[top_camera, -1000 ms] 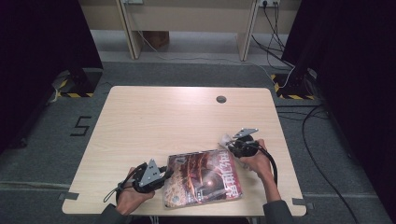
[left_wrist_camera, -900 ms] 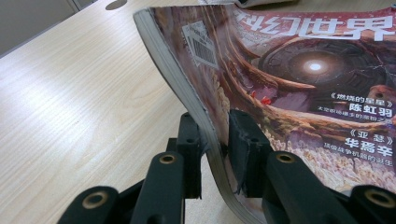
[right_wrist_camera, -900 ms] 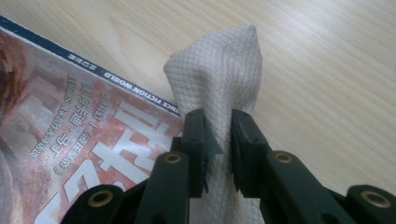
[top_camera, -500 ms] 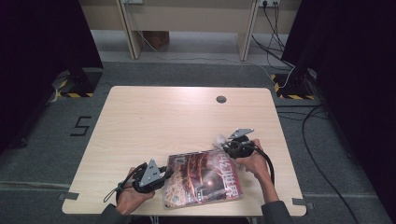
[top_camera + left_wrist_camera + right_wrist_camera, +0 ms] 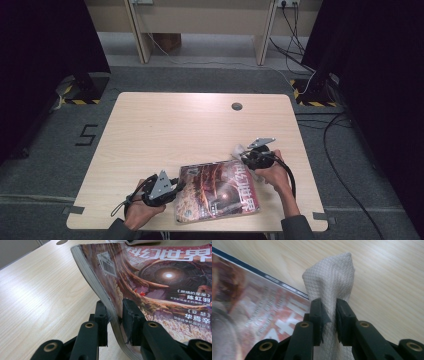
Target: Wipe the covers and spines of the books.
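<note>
Jaws first, from my left side: my left gripper [image 5: 115, 322] is clenched on the edge of the magazine [image 5: 160, 285], one black jaw under the stack of pages and the other pressing down on the glossy cover. Seen along that gripper, the pinched edge curls up off the table [image 5: 37, 295], the pages bowing between the jaws, and a barcode label [image 5: 107, 263] sits near the raised corner. From the high view, my left hand [image 5: 142, 210] rests at the near-left part of the table, and the left gripper [image 5: 172, 189] meets the magazine's left edge.

Moving rightward, the magazine [image 5: 217, 190] lies near the table's front edge, between my two hands, cover up, showing a reddish-brown illustration with large white characters across one end. It sits slightly skewed to the table edge [image 5: 200, 227].

Farther right, my right gripper [image 5: 329, 315] is clamped on a white cloth [image 5: 330, 277]. Along that gripper, the waffle-textured fabric stands up between the two jaws, bunched into a folded peak above them. The cloth sits just beside the magazine's dark-bordered edge [image 5: 277, 282]; I cannot tell whether it touches the cover. From above, my right hand [image 5: 272, 172] holds the right gripper [image 5: 245, 156] at the magazine's far-right corner, with the cloth [image 5: 238, 149] showing as a small pale lump at its tip. A round dark grommet [image 5: 237, 106] sits in the table's far side, well apart from everything I hold.
</note>
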`<state>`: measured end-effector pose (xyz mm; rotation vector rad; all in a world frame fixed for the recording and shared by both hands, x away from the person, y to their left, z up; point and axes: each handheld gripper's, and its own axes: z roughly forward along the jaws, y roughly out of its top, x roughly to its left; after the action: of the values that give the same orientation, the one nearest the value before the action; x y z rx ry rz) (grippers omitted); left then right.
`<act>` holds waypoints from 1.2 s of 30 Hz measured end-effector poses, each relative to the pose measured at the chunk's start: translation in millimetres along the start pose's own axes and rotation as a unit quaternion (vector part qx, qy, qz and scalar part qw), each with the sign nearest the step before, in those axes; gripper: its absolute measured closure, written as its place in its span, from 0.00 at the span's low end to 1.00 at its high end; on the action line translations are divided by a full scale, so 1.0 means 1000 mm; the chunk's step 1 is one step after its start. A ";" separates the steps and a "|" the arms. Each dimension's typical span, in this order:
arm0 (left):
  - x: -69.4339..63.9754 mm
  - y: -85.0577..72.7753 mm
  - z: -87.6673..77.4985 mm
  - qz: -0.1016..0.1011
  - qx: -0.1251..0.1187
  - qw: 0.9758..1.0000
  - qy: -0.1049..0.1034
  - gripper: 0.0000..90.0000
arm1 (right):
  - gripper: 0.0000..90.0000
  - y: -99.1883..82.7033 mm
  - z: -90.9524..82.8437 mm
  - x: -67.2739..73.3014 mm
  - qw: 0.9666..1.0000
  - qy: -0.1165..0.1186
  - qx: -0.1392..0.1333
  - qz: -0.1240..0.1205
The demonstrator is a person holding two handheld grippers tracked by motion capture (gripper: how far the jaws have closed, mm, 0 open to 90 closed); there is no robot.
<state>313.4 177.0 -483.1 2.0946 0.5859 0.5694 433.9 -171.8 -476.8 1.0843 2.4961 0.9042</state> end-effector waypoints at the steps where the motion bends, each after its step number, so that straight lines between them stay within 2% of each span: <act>1: 0.000 0.000 0.000 0.000 0.000 1.000 0.000 0.83 | 0.86 0.002 0.000 0.003 1.000 0.004 -0.003 -0.002; 9: 0.000 0.000 0.000 -0.001 0.001 1.000 0.001 0.83 | 0.85 0.016 -0.003 0.028 0.999 0.025 -0.017 -0.034; 20: 0.000 -0.001 0.000 -0.001 0.001 1.000 0.001 0.83 | 0.85 0.032 -0.007 0.059 0.996 0.033 -0.032 -0.074; 29: 0.000 -0.001 0.000 -0.002 0.001 1.000 0.003 0.82 | 0.85 0.047 -0.011 0.091 0.992 0.049 -0.053 -0.108; 36: 0.000 -0.001 0.001 -0.002 0.002 1.000 0.003 0.82 | 0.85 0.059 -0.013 0.114 0.986 0.062 -0.066 -0.137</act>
<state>313.4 177.1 -484.4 2.0955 0.5955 0.5731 383.0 -62.9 -428.8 0.6408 2.5579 1.0621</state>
